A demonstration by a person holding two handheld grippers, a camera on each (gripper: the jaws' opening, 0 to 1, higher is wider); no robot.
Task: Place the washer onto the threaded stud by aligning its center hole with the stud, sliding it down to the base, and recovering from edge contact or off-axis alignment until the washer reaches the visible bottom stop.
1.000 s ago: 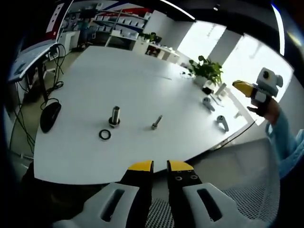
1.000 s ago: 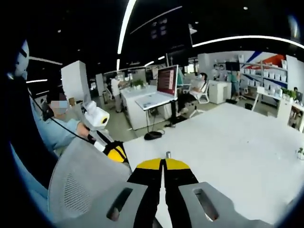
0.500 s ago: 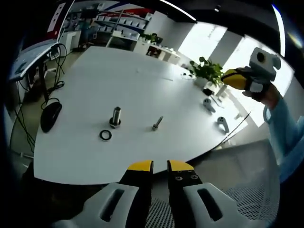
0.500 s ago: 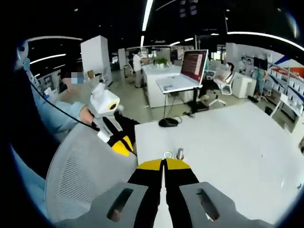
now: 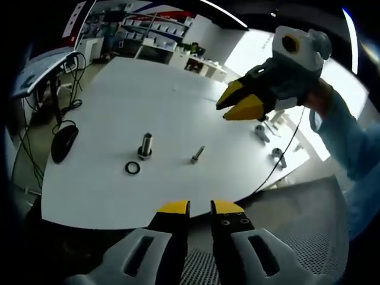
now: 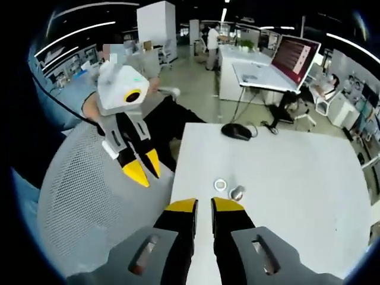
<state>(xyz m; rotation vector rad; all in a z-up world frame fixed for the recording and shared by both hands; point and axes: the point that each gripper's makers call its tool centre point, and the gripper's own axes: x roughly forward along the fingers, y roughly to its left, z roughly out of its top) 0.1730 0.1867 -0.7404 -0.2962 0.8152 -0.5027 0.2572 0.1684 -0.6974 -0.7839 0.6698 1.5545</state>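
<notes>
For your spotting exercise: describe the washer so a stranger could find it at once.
On the white table, find the upright stud near the front edge. The washer lies flat just beside it: a dark ring, unlike the small bolt lying farther right.

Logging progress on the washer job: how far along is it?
Nothing looks done yet: the washer lies flat on the white table beside the upright threaded stud, not on it. Nothing is in hand: the left tongs hang off the near edge, and the right tongs hover above the washer, nearly closed and empty. Left to do: grasp the washer, align its hole, slide it to the base.
</notes>
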